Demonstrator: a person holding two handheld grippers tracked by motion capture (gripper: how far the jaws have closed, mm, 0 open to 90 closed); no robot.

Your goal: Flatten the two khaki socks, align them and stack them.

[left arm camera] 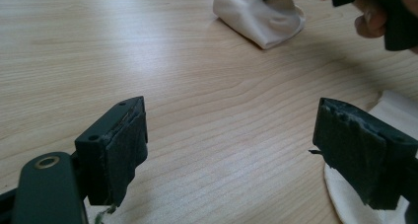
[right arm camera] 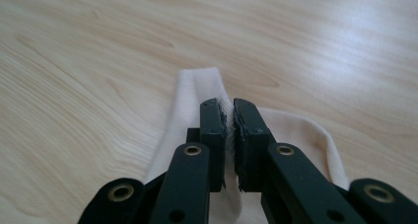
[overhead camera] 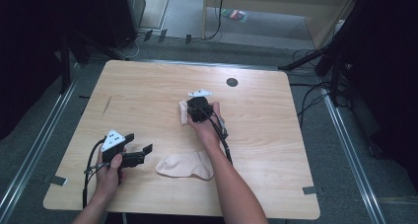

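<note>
Right gripper [right arm camera: 229,116] pinches sock [right arm camera: 197,93] lying lengthwise away.

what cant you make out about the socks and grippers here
- High view: most of the far sock is hidden under the right gripper and hand.
- Right gripper view: that sock's near end runs off the bottom edge behind the jaws.
- Left gripper view: the near sock is cut by the right edge and the left gripper.

One camera hangs overhead, facing twelve o'clock across the table [overhead camera: 148,86]. Two ride low on the grippers, close up; the left one's view shares the far sock [left arm camera: 256,17].
</note>
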